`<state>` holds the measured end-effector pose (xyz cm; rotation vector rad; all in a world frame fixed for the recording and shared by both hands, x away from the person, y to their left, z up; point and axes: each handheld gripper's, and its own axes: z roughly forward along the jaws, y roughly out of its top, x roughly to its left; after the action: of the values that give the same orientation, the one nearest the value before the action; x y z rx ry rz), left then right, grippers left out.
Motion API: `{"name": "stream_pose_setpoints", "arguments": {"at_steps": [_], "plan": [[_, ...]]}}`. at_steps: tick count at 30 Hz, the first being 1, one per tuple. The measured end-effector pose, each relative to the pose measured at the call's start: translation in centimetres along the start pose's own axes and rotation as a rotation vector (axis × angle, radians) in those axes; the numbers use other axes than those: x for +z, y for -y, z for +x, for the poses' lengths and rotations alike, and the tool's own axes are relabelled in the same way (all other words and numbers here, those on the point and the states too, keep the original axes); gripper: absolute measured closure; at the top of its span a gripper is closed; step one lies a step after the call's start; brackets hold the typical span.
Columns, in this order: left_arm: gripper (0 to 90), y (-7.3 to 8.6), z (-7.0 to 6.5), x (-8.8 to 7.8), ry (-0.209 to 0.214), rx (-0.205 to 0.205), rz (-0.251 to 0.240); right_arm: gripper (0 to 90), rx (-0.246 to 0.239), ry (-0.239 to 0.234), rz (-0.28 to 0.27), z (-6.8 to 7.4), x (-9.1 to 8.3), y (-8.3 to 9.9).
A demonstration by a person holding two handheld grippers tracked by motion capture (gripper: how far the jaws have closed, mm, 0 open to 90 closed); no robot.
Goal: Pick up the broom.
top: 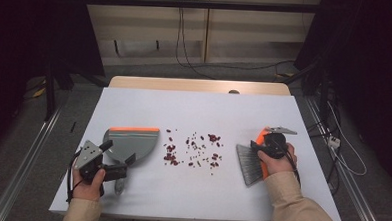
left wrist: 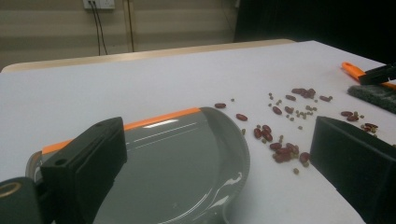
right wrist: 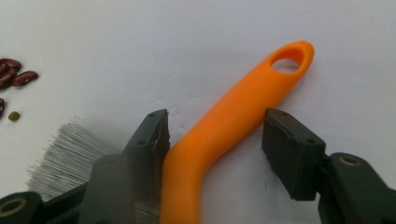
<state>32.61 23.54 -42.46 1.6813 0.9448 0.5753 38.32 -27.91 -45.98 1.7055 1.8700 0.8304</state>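
On the white table, straddling, not yet clamping, light, stiff orange plastic brush handle point(right wrist: 224, 126) mid-shaft; left gripper point(left wrist: 219, 158) gaping over grey plastic dustpan point(left wrist: 182, 163).

Right tongs point(top: 259, 144) astride brush point(top: 251, 164)

A lab: white-topped table point(top: 194, 110), dark curtains point(top: 32, 28), trailing cables point(top: 186, 50).

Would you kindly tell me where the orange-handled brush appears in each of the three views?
High view: brush right of centre, at the right hand.
Left gripper view: far right edge, its handle and bristles.
Right gripper view: centre, handle between the jaws.
Shared landmark: scattered red beans.
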Motion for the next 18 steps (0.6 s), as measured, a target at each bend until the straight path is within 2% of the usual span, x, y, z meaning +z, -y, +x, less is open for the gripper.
{"name": "stream_pose_setpoints", "arguments": {"at_steps": [4, 5, 7, 9, 10, 11, 18], "plan": [[3.9, 0.0, -0.1, 0.0, 0.000, 0.000, -0.001, 47.0, -0.007, -0.011, 0.044, 0.6, 0.0, -0.4], [3.9, 0.0, -0.1, 0.0, 0.000, 0.001, 0.000, 49.2, -0.030, -0.012, 0.044, 0.7, 0.0, -0.5], [3.9, 0.0, -0.1, 0.1, 0.001, -0.001, -0.002, 54.1, -0.015, -0.049, 0.047, 0.8, 0.0, -0.6], [3.9, 0.0, -0.1, 0.1, 0.002, -0.002, 0.001, 60.3, -0.046, -0.065, 0.055, 1.1, 0.1, -0.7], [3.9, 0.0, -0.1, 0.1, 0.002, -0.002, 0.001, 60.3, -0.046, -0.065, 0.055, 1.1, 0.1, -0.7], [3.9, 0.0, -0.1, 0.1, 0.001, -0.002, 0.001, 64.8, -0.056, -0.090, 0.057, 1.2, 0.1, -0.8], [3.9, 0.1, 0.0, 0.0, -0.001, -0.010, -0.003, 64.7, -0.082, -0.102, 0.125, 1.2, -0.4, -1.1]]}}
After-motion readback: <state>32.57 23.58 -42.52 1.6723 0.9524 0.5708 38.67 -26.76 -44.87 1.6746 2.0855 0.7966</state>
